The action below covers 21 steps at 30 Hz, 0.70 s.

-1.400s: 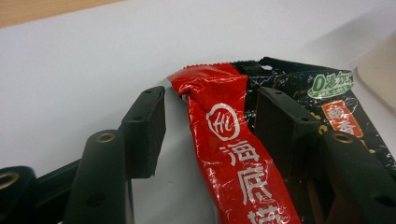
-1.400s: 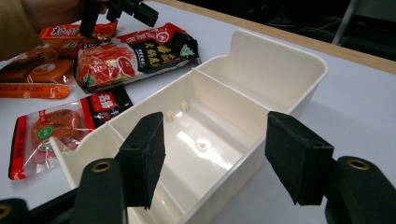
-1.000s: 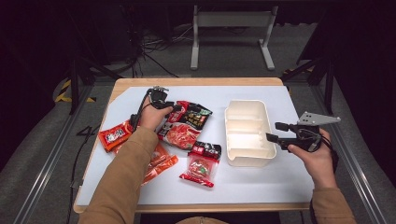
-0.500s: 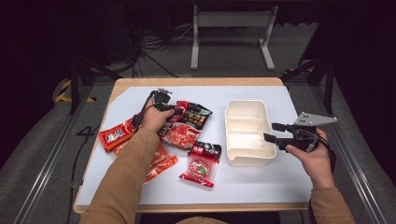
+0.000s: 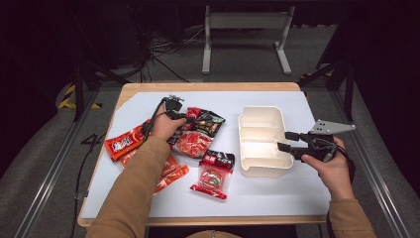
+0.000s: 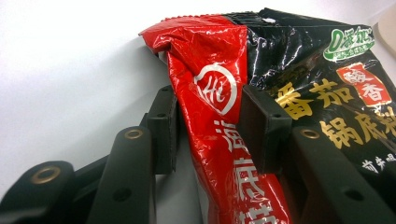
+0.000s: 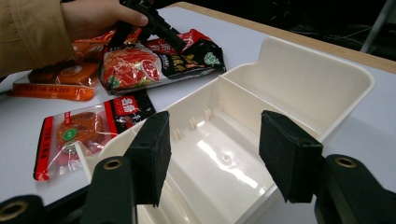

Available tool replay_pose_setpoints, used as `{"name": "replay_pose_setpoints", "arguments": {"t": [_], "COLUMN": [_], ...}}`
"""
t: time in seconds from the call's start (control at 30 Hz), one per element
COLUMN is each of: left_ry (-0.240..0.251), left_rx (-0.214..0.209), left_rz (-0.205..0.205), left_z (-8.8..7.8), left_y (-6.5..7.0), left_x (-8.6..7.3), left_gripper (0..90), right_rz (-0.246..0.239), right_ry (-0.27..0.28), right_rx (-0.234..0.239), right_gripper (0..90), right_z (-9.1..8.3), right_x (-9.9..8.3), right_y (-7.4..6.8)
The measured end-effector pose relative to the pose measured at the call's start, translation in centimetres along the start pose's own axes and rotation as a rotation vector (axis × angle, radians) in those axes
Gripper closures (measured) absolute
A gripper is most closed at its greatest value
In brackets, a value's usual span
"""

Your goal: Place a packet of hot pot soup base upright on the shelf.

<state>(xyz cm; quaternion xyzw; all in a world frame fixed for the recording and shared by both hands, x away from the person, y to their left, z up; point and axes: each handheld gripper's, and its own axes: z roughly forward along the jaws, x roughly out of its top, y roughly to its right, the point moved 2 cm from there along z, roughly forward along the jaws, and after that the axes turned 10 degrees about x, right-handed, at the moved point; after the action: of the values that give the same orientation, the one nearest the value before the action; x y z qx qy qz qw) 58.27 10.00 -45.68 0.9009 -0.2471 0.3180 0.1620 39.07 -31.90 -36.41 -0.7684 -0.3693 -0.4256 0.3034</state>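
One white tray (image 5: 262,136) right of centre, three compartments bare | left gripper (image 6: 208,123) jaws just closing, pinching red-black packet (image 6: 215,93) left of tray | right gripper (image 7: 212,154) jaws spread, just narrowing, astride tray's near-right wall, pads not pressing.

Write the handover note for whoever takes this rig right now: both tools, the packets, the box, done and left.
Left tool: jaws have just been closing around the red edge of the red-and-black sauce packet; pads about at the film, firm grip not certain.
Right tool: open, jaws have been narrowing, poised over the near wall of the white divided box, holding nothing.
Other packets lie on the table left of the box.
Done: nothing in the box.
Left: probably finish the grip, lift, load the packets.
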Motion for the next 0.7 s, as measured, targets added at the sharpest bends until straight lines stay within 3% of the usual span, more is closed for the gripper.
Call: {"name": "replay_pose_setpoints", "arguments": {"t": [0.2, 0.3, 0.7], "left_ry": [-0.011, -0.017, 0.033], "left_rx": [-0.009, -0.006, 0.002], "left_rz": [0.019, 0.010, -0.018], "left_z": [0.02, -0.01, -0.77], "left_y": [0.18, 0.04, 0.09], "left_x": [-0.03, -0.03, -0.07], "left_gripper": [68.9, 74.2, 83.8], "right_rz": [-0.005, -0.008, 0.007], "right_ry": [0.002, 0.003, -0.003], "right_rx": [0.000, -0.001, 0.013], "right_gripper": [43.3, 43.3, 51.0], "right_z": [0.12, 0.17, 0.11], "right_x": [0.12, 0.18, 0.22], "right_y": [-0.04, -0.06, -0.14]}}
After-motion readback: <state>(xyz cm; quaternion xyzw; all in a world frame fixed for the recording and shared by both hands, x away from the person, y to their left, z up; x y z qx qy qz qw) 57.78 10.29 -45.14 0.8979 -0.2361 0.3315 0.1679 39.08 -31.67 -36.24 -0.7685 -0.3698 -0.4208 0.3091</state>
